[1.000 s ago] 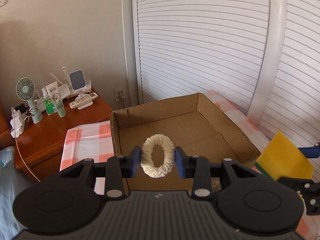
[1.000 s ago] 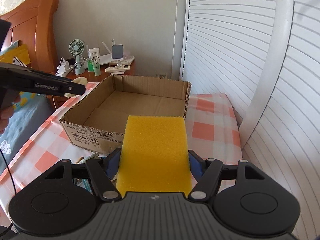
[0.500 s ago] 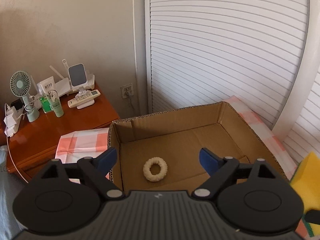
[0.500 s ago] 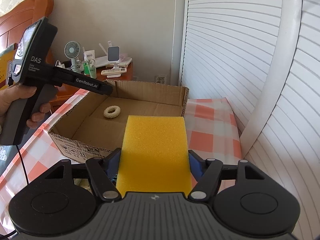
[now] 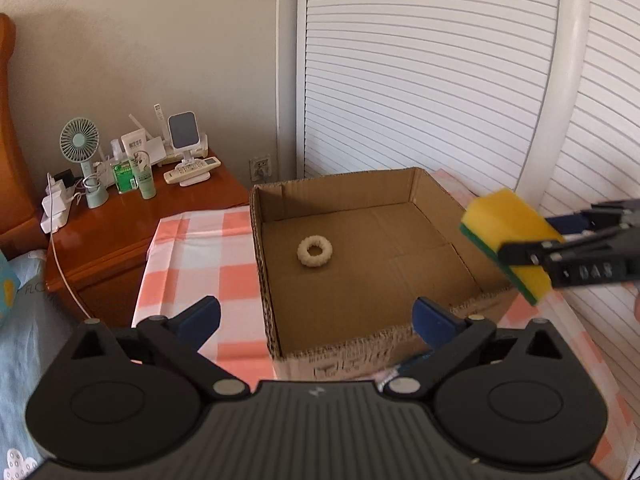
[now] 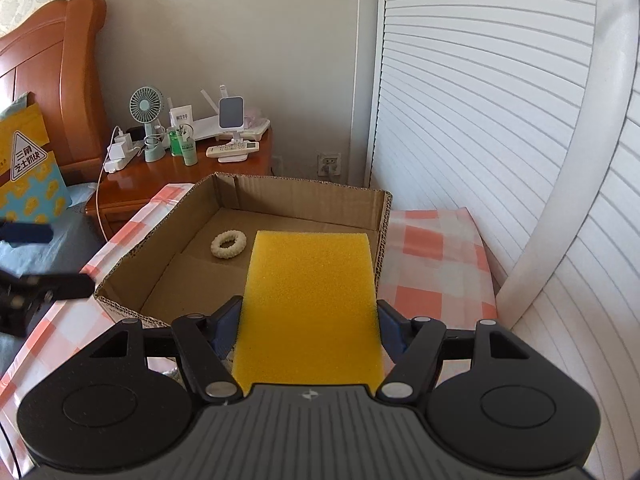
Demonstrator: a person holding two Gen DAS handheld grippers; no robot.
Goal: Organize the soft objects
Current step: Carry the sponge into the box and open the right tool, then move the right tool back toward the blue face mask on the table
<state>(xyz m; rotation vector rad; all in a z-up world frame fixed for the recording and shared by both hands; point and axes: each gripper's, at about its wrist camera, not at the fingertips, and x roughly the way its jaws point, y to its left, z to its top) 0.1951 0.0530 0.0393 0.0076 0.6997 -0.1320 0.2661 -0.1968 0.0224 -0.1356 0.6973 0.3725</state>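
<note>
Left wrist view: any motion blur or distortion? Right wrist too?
Left wrist: right gripper and its sponge smeared; box sharp; shutter slats bowed by fisheye. Right wrist: left gripper blurred at the left edge; ring sharp.

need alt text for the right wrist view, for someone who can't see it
The right gripper clamps a yellow sponge over the near edge of an open cardboard box, where a cream fabric ring lies on the floor. The box sits on a pink checked cloth; a cluttered wooden nightstand stands behind.
</note>
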